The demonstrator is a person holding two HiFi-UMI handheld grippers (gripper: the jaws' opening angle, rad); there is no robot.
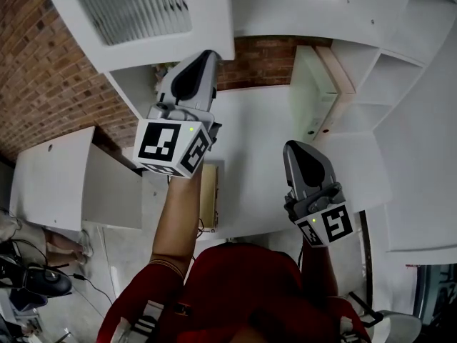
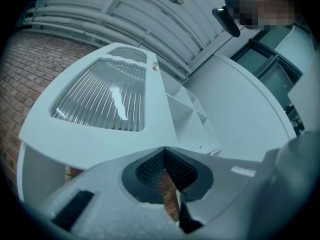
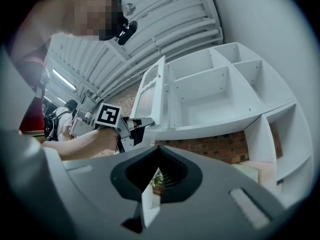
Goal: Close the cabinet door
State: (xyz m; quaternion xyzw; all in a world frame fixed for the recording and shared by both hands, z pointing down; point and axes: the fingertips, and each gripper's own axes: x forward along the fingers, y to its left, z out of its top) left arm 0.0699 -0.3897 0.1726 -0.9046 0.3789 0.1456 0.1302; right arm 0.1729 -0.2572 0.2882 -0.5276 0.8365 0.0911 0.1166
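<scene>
Cabinet door (image 1: pixel 208 21) open; left gripper (image 1: pixel 210 53) beside it, right gripper (image 1: pixel 294 146) apart, both closed, empty

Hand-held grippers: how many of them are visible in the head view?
2. The left hand-held gripper is upper centre, by the open cabinet door's lower edge. The right hand-held gripper is lower right, nearer the white shelves. None appears hidden.

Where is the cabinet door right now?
Head view, upper left: the cabinet door stands swung open, with the left gripper close by its lower edge and the open shelves off to the right.
</scene>
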